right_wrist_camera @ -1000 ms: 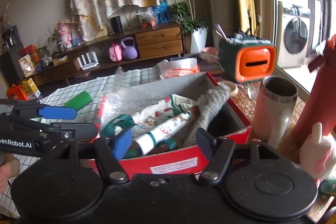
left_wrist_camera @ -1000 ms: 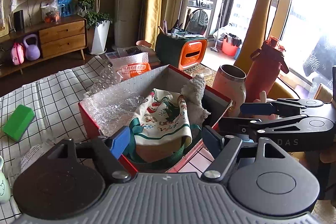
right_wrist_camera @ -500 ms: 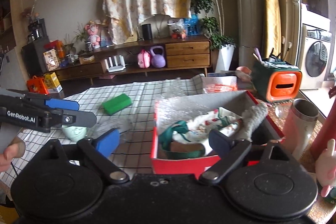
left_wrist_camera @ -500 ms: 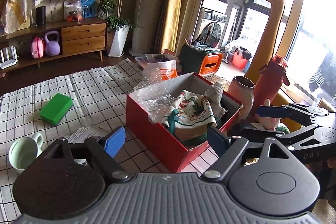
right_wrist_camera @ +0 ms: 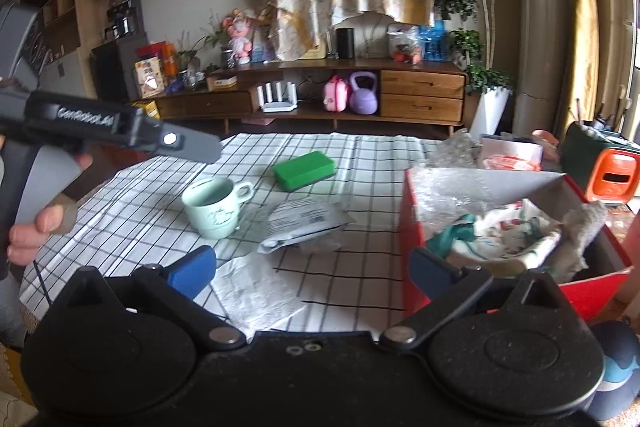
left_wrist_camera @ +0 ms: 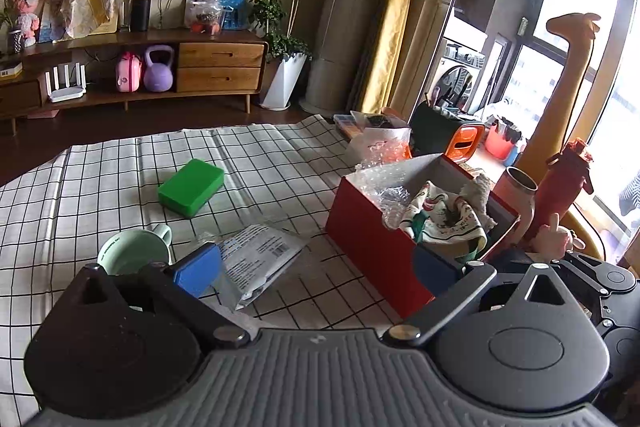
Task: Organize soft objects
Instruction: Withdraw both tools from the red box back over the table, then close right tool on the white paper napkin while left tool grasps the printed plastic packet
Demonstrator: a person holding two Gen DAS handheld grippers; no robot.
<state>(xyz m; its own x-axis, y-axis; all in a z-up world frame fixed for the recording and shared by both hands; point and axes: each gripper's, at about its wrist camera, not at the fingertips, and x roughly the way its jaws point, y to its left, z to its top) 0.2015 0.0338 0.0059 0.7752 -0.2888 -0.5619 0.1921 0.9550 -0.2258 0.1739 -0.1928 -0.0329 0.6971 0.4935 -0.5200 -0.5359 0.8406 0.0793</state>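
One hand [right_wrist_camera: 38,227] (right view only), giraffe [left_wrist_camera: 568,87] left view only.

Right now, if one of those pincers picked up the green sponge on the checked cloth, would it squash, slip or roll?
The green sponge would probably squash a little: it looks like a soft foam block. It seems unlikely to roll, since it lies flat on the checked cloth with broad faces. It is likely light for its size, and its matt surface should not slip much.

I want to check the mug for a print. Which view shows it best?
The right wrist view: the mug stands whole, side and handle facing the camera, with a faint drawing. In the left wrist view the mug is partly hidden behind the gripper, showing mainly rim and inside.
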